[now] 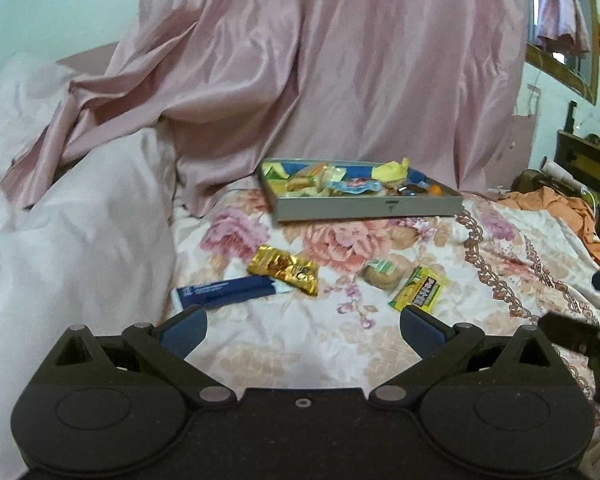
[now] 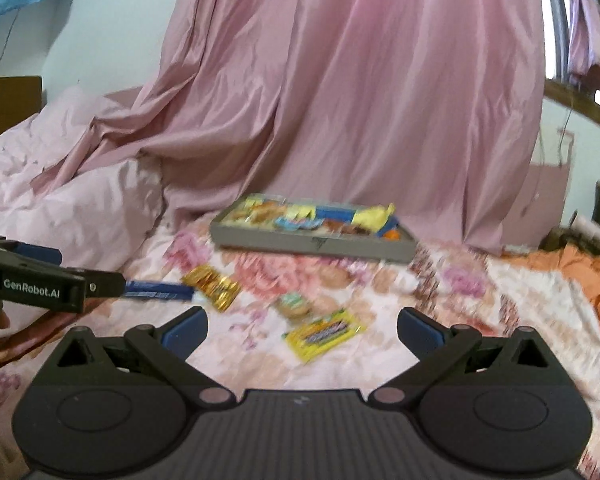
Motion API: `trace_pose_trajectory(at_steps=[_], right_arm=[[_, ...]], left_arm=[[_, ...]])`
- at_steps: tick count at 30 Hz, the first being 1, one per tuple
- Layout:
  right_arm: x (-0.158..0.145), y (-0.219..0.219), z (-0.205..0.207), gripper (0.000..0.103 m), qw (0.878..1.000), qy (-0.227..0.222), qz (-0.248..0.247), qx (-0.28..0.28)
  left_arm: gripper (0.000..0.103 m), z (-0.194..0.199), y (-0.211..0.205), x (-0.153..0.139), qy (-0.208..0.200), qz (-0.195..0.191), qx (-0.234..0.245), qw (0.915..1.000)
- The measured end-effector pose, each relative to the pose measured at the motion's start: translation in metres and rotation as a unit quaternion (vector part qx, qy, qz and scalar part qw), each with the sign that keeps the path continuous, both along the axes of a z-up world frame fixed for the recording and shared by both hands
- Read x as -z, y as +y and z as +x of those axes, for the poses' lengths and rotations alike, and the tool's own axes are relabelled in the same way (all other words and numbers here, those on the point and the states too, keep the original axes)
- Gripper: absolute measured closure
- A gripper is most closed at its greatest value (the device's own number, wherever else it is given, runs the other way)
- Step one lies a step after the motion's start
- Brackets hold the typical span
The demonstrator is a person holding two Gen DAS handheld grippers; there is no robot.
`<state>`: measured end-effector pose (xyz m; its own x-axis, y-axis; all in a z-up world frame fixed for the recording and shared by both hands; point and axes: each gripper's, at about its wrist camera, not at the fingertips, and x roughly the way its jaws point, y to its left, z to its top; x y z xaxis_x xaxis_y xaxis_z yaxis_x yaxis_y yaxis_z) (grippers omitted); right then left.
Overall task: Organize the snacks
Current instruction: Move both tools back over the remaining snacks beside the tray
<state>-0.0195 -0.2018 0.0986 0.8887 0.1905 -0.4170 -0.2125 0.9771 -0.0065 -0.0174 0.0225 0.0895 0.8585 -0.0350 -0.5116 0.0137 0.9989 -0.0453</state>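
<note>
Four loose snacks point(image 1: 283, 269) nr full tray point(image 1: 368, 208)

Four loose snacks lie on the flowered bed cover point(image 1: 380, 344): one gold foil packet point(image 1: 283, 269), one dark blue wrapped bar point(image 1: 224, 290), one round biscuit in clear wrap with a green label point(image 1: 382, 274), and one yellow candy packet point(image 1: 419, 289). One grey tray point(image 1: 372, 205) sits behind them, filled with a heap of wrapped snacks too jumbled to count. Two grippers are in view, one left point(image 1: 303, 322) and one right point(image 2: 302, 322), each with its two jaws spread wide.
</note>
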Motion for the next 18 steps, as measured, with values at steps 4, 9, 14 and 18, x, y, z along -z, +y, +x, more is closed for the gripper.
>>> trace_pose_trajectory(at_steps=[4,9,14,18], right_arm=[[-0.006,0.006,0.001,0.0,0.999,0.035,0.01,-0.006],[-0.022,0.013,0.015,0.0,0.997,0.082,0.005,0.002],[-0.053,0.034,0.035,0.0,0.992,0.085,-0.091,-0.018],[-0.078,0.049,0.053,0.0,0.984,0.08,-0.15,-0.049]], left_arm=[[0.001,0.0,0.003,-0.011,0.01,-0.014,-0.004,0.9998],[0.001,0.01,0.003,-0.028,0.019,-0.025,0.009,0.9995],[0.001,0.031,0.01,-0.034,0.016,0.0,0.029,0.9995],[0.001,0.061,0.018,-0.025,0.029,-0.005,0.036,0.9989]])
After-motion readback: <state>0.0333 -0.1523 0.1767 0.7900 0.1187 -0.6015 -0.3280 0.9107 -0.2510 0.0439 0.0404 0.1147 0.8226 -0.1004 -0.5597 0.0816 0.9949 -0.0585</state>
